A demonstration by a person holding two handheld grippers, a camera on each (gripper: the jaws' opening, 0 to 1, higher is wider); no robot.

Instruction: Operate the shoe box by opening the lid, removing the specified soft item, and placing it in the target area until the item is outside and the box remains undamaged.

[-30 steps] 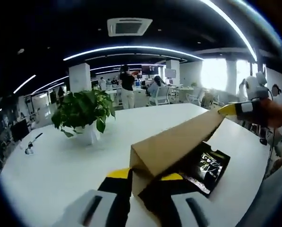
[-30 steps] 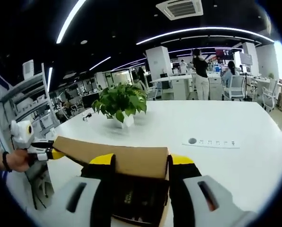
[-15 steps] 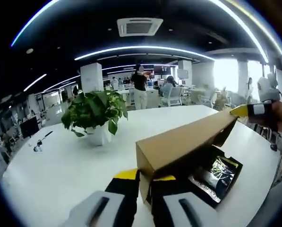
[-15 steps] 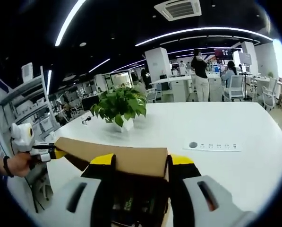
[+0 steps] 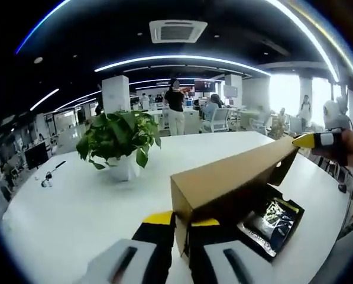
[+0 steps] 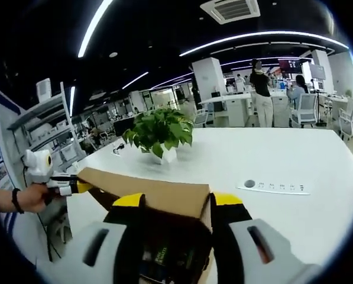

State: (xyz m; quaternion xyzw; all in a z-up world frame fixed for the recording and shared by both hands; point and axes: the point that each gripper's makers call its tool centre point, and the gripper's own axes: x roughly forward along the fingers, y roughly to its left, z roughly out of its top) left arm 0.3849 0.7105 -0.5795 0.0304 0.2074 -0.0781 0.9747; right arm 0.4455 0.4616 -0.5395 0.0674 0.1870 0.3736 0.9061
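Left gripper view: the left hand-held gripper [image 5: 175, 223], with yellow-tipped black jaws, is closed on the near corner of a brown cardboard shoe box lid [image 5: 232, 177], which is raised and tilted above the box. Under the lid, a black packet [image 5: 271, 218] with pale printing lies in the box on a white table [image 5: 75, 207]; its lettering is too small to read. At the lid's far end the right hand-held gripper [image 5: 309, 140] meets its corner. A potted plant [image 5: 120, 139] stands well apart on the table.

Right gripper view: the right hand-held gripper [image 6: 170, 204] clamps the lid edge [image 6: 152, 192] between its jaws, the dark box interior [image 6: 164, 254] below. The left hand-held gripper shows at the lid's far left corner. A small strip [image 6: 274, 186] with dots lies on the table; nothing on it is legible.

The lid-opening step seems in hand. Next, the lid likely needs lifting clear gently, so one gripper can reach the packet without creasing the cardboard.
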